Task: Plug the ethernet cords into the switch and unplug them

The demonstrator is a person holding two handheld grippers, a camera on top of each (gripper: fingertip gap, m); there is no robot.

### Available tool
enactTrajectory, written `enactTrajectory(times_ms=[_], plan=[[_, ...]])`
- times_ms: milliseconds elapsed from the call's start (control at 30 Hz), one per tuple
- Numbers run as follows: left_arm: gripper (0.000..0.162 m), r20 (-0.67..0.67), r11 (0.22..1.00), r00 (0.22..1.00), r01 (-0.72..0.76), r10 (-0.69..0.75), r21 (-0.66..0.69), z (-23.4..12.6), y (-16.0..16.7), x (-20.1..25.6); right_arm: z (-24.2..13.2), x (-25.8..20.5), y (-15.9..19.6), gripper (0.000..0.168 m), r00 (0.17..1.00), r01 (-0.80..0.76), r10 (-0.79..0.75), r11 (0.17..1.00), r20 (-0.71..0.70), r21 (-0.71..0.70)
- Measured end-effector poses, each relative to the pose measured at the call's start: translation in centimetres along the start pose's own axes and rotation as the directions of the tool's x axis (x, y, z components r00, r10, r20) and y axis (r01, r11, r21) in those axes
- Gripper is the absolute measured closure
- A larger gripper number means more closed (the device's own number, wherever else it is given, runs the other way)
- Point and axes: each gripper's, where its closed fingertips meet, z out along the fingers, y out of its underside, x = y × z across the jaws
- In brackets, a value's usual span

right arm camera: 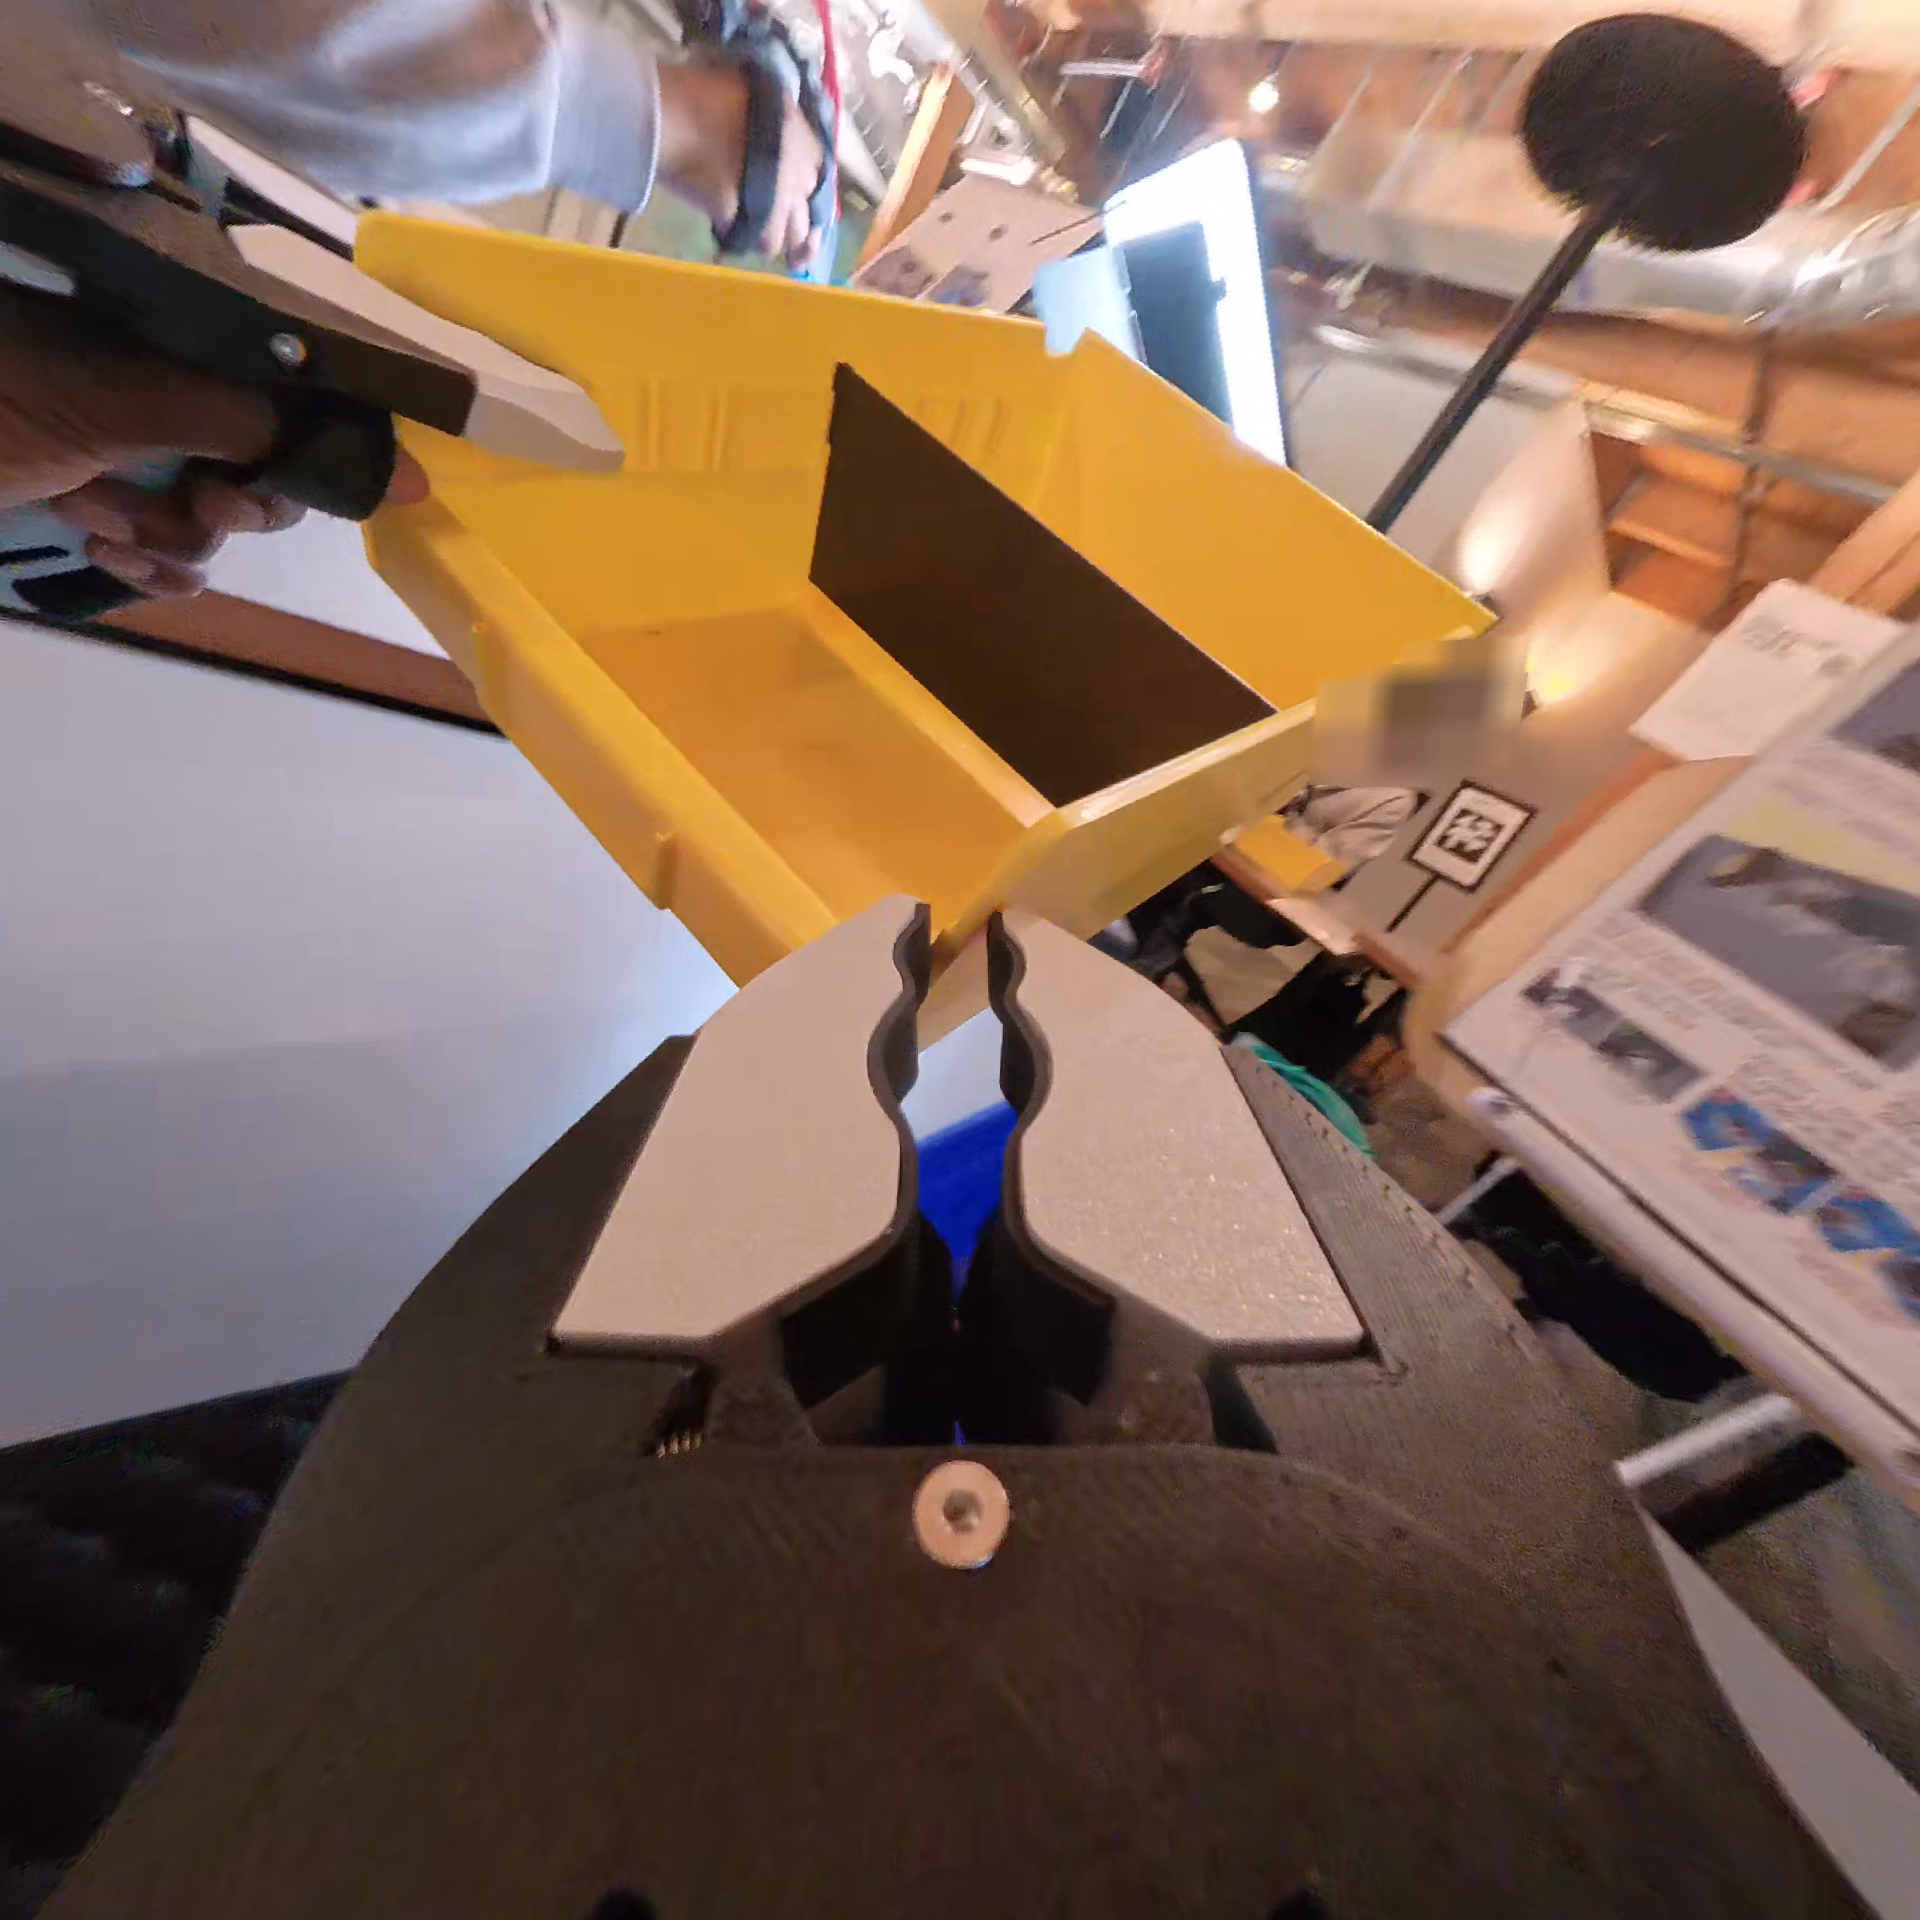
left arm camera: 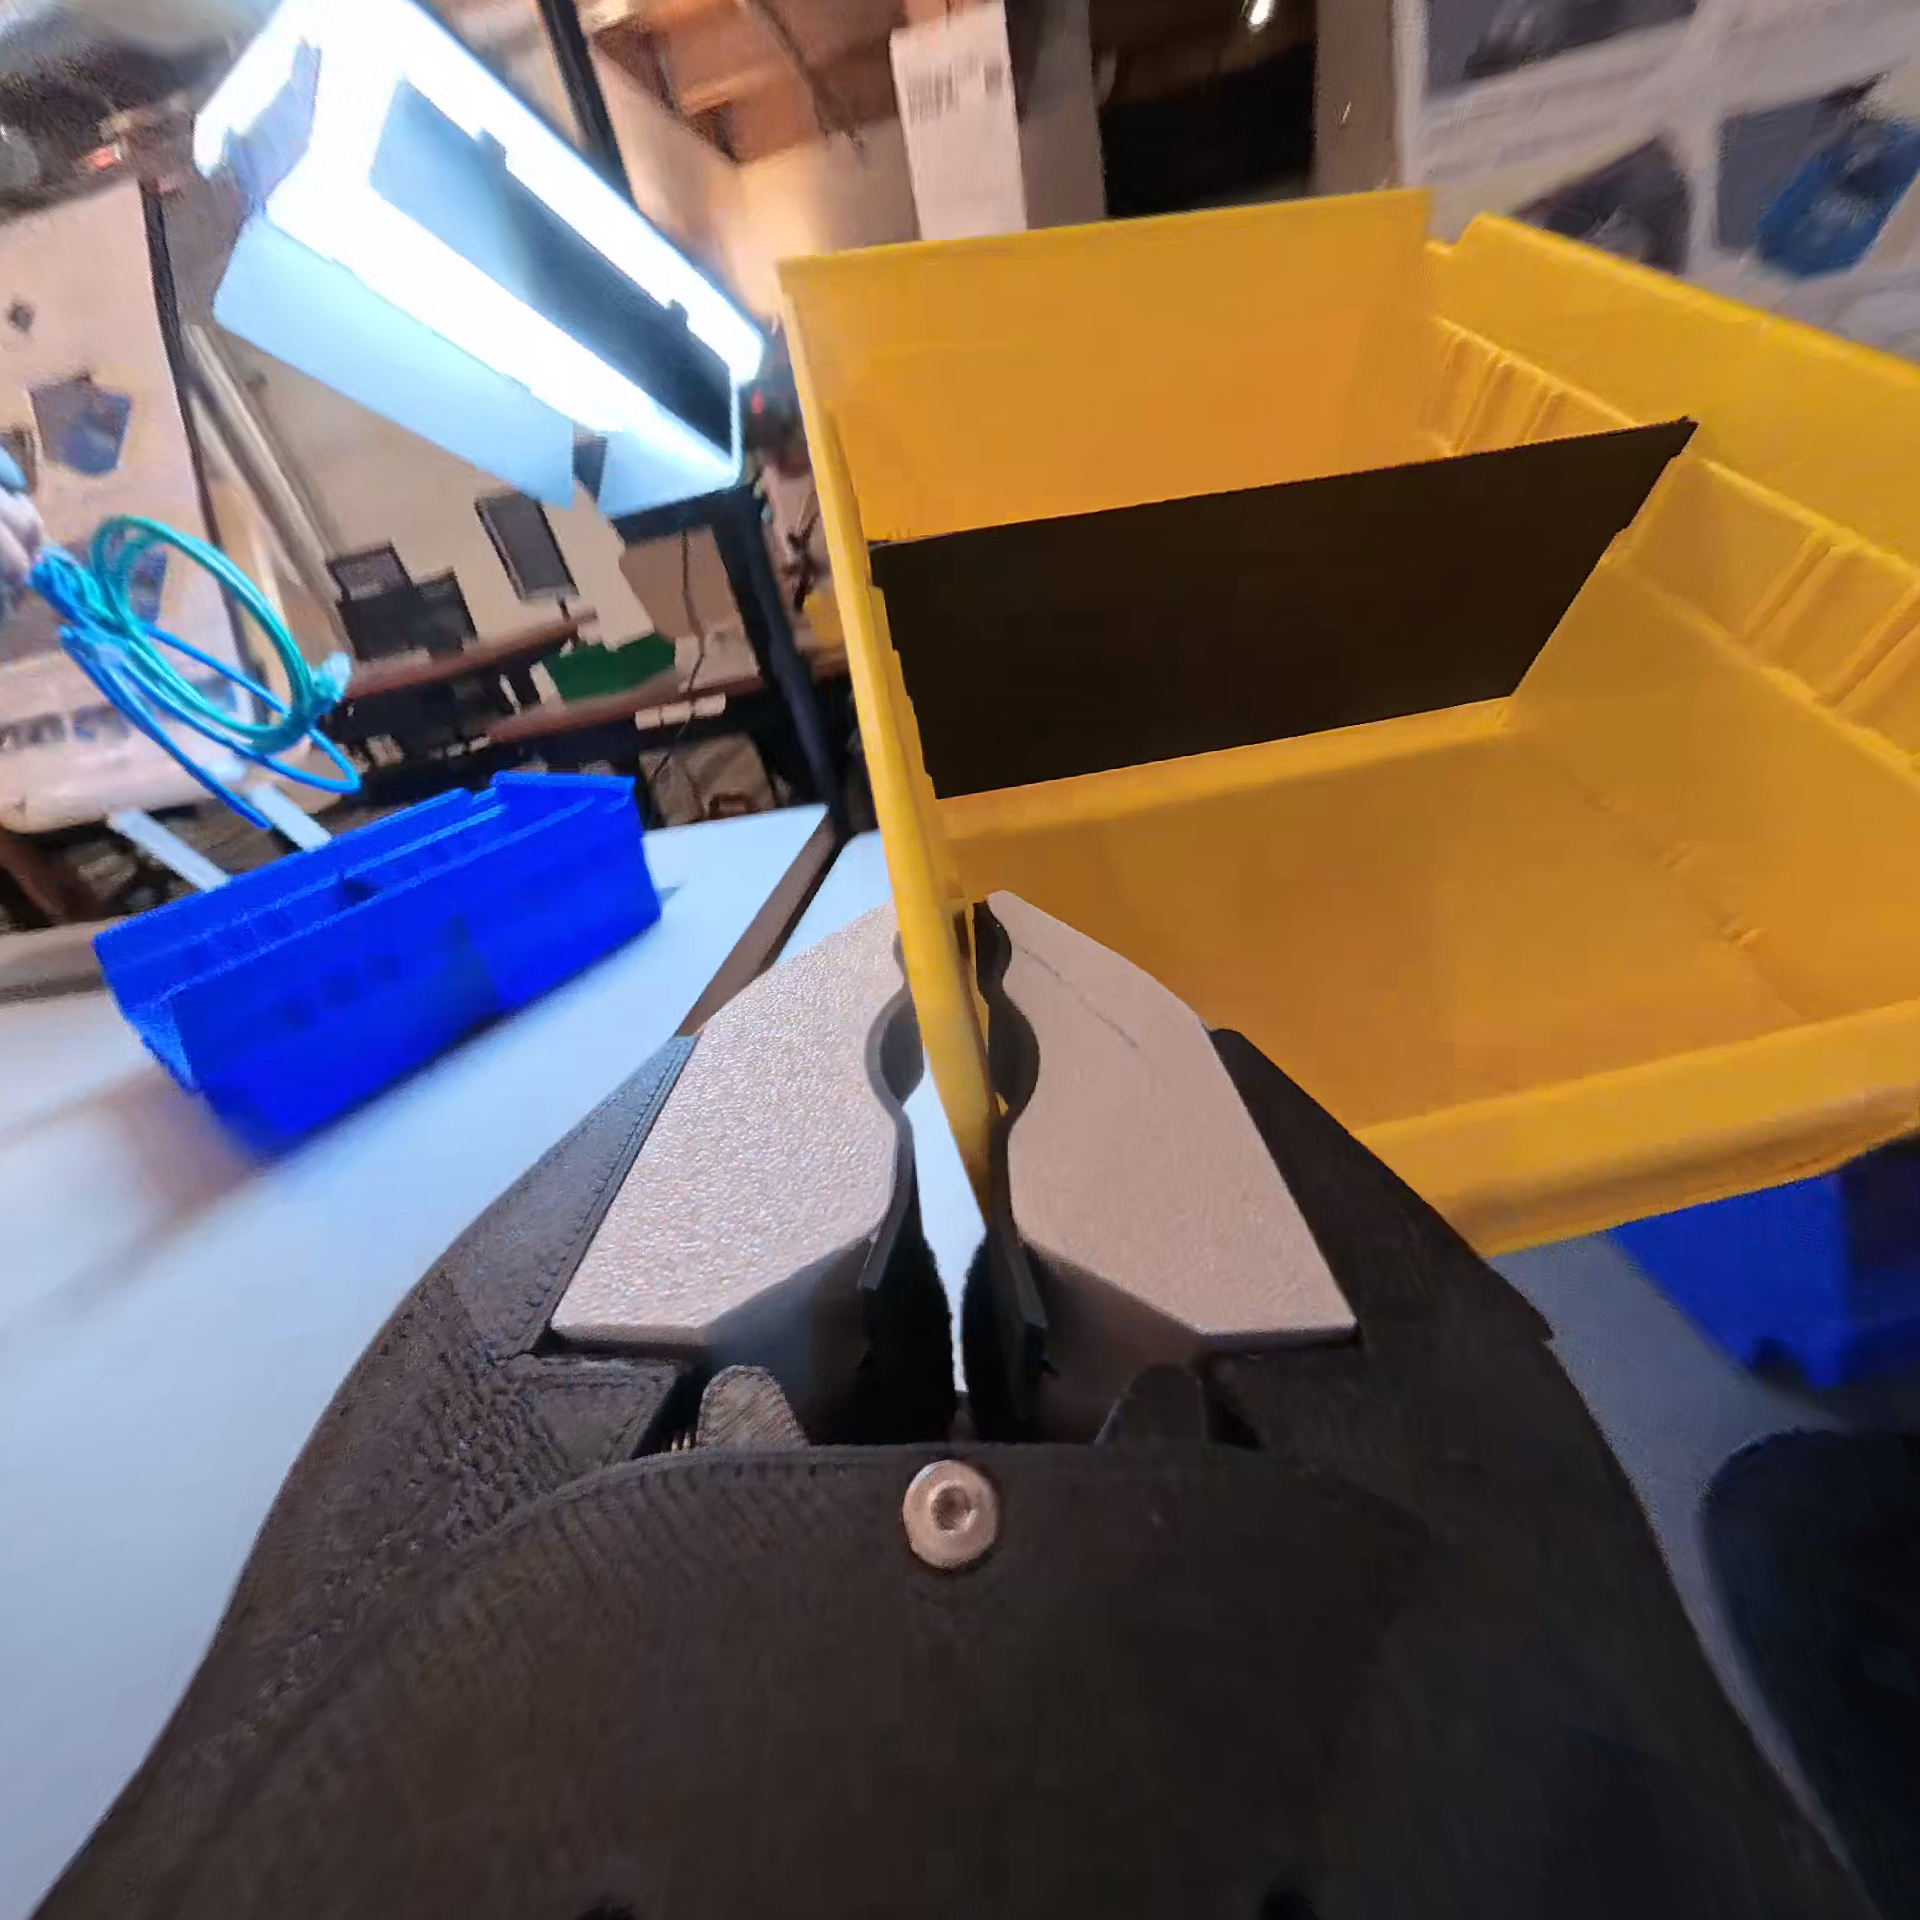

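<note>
A yellow bin [left arm camera: 1403,935] with a black divider [left arm camera: 1247,613] is held tilted in the air, and both of its compartments look empty. My left gripper [left arm camera: 961,935] is shut on its left side wall. My right gripper [right arm camera: 956,925] is shut on a corner of the yellow bin's [right arm camera: 810,748] rim. The left gripper [right arm camera: 592,436] also shows in the right wrist view, clamped on the opposite wall. A coil of blue and teal ethernet cords [left arm camera: 187,644] hangs in the air at the far left, held at the frame's edge. No switch is in view.
A blue bin [left arm camera: 384,935] sits on the white table [left arm camera: 208,1299] to the left. Another blue bin [left arm camera: 1766,1278] lies under the yellow one. A bright light panel [left arm camera: 468,291] hangs overhead. A black stand with a round head [right arm camera: 1662,135] and a poster board [right arm camera: 1714,987] are at the right. My right fingertips sit around 20 cm from my left ones.
</note>
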Motion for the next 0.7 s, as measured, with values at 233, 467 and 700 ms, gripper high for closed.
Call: enactTrajectory(times_ms=[233, 467, 700], plan=[[0.155, -0.183, 0.982, 0.981, 0.099, -0.069, 0.160, 2.3, -5.6, 10.9, -8.3, 8.4, -0.9, 0.159, 0.967, 0.093, -0.092, 0.996, -0.238, -0.007], [0.155, -0.428, 0.976, 0.898, 0.172, -0.099, 0.134, 5.4, -8.1, 25.9, -19.0, 15.9, 2.2, 0.160, 0.887, 0.064, -0.117, 0.989, -0.447, -0.133], [0.154, -0.534, 0.995, 0.845, 0.074, -0.024, 0.071, 6.3, -6.5, 38.8, -28.2, 20.0, 9.4, 0.160, 0.832, -0.116, -0.041, 0.963, -0.554, -0.244]])
